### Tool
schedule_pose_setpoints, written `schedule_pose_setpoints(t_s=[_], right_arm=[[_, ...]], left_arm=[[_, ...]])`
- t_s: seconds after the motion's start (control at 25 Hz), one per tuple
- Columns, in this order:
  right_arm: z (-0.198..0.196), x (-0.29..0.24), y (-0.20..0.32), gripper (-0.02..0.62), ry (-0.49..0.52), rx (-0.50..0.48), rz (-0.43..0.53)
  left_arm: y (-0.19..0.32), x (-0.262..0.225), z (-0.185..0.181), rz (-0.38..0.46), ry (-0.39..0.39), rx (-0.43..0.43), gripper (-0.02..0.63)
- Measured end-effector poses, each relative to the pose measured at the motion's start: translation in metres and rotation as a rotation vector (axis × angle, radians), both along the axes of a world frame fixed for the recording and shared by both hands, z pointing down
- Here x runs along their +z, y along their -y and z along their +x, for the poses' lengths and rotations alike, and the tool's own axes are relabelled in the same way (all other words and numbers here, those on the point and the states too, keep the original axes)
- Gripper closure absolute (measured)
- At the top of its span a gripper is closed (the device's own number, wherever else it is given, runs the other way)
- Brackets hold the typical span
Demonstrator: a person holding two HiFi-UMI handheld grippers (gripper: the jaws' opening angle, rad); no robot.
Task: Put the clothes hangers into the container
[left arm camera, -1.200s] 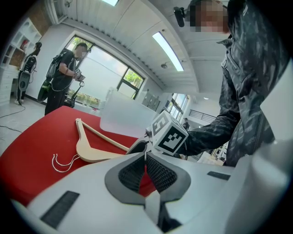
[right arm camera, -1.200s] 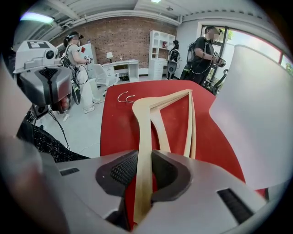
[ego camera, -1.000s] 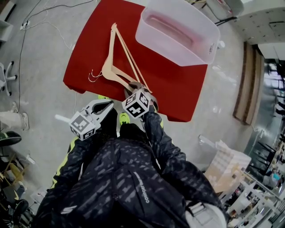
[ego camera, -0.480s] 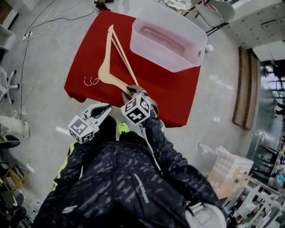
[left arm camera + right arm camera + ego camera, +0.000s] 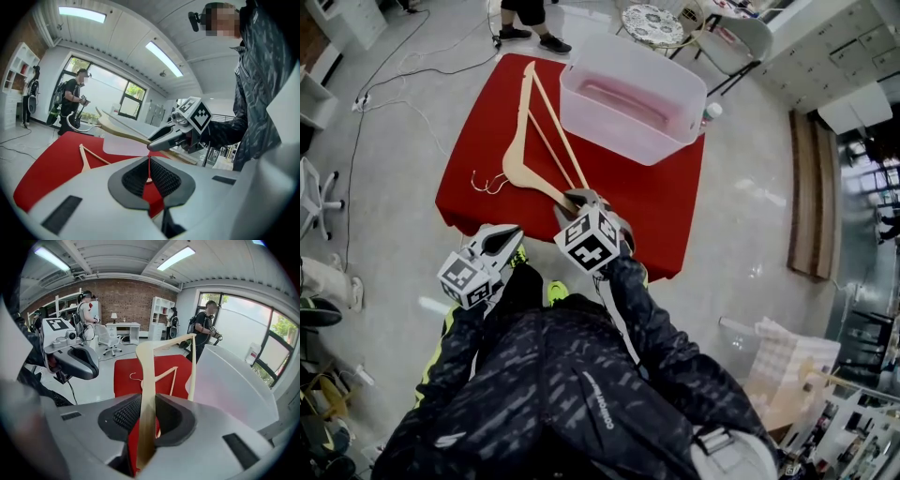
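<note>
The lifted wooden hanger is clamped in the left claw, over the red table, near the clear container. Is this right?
No, the right claw clamps the lifted wooden hanger; the left claw is shut and empty. The right gripper view shows it. It is over the red table, near the clear container.

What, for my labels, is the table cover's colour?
The table cover is red, clearest in the head view.

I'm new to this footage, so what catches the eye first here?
The bright red rectangular table dominates the head view, with a translucent plastic container at its far right corner. At its near edge the right gripper grips a pale wooden clothes hanger.
</note>
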State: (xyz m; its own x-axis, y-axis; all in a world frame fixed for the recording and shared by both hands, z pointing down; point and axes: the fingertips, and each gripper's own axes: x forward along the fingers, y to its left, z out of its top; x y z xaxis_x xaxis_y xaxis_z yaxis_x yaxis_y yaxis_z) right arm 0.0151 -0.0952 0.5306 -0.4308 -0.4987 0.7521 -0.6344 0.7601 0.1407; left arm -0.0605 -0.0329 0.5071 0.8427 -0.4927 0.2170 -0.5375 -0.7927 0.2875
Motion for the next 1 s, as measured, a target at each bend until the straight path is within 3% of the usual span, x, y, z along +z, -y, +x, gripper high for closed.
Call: schedule_pose_setpoints(t_s=[0.64, 1.0], right_arm=[[0.08, -0.089, -0.023, 0.497, -0.032, 0.07, 0.132], [0.116, -0.104, -0.04, 0.497, -0.046, 0.105, 0.166]], left_arm=[[-0.029, -0.047, 0.031, 0.079, -0.024, -0.013, 0.594], [-0.037, -0.073, 0.059, 0.115, -0.047, 0.019, 0.594]])
